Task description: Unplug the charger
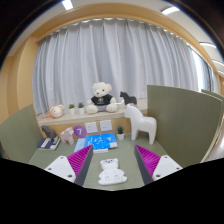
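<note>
A small white bear-shaped object [110, 172] lies flat on the grey-green table [125, 160], between my two fingers with a gap at each side. I cannot tell whether it is the charger; no cable or socket shows. My gripper [112, 153] is open, and its magenta pads [70, 163] stand wide apart on either side of the white object. Nothing is held.
Just beyond the fingers lies a blue printed box [100, 143]. A white horse figure [143, 123] stands to the right, with a purple cup [80, 131] and a pink toy [66, 134] to the left. A teddy bear [101, 95] sits on the sill before the curtains. A green partition [185, 120] rises at right.
</note>
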The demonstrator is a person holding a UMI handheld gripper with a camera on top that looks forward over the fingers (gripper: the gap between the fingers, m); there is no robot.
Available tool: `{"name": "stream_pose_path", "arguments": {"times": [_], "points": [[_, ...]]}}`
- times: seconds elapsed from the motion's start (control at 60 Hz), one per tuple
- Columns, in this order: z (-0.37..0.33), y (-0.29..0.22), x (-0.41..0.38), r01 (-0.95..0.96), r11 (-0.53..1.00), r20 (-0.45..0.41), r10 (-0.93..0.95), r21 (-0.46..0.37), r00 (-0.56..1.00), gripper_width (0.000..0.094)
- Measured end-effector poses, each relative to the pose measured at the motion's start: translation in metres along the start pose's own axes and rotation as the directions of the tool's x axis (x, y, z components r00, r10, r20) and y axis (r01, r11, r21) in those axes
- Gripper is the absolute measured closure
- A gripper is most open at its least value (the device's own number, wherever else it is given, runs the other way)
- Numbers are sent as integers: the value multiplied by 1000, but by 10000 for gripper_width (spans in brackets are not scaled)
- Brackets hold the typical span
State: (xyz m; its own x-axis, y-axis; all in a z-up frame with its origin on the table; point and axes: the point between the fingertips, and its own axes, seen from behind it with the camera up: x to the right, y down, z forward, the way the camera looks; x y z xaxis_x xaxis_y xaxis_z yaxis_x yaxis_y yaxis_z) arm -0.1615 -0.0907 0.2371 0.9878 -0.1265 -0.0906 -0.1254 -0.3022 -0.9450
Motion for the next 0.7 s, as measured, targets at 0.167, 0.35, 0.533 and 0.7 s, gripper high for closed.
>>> {"name": "stream_pose_path", "arguments": {"times": [0.167, 0.35, 0.533, 0.7], "points": [[-54, 68, -87, 39, 996, 87, -32, -83, 996, 98], [-105, 123, -161, 78, 984, 183, -48, -161, 982, 89], [-137, 139, -195, 128, 978, 238, -87, -163, 967, 89], [-152, 142, -199, 156, 975, 242, -116, -156, 963, 87]]}}
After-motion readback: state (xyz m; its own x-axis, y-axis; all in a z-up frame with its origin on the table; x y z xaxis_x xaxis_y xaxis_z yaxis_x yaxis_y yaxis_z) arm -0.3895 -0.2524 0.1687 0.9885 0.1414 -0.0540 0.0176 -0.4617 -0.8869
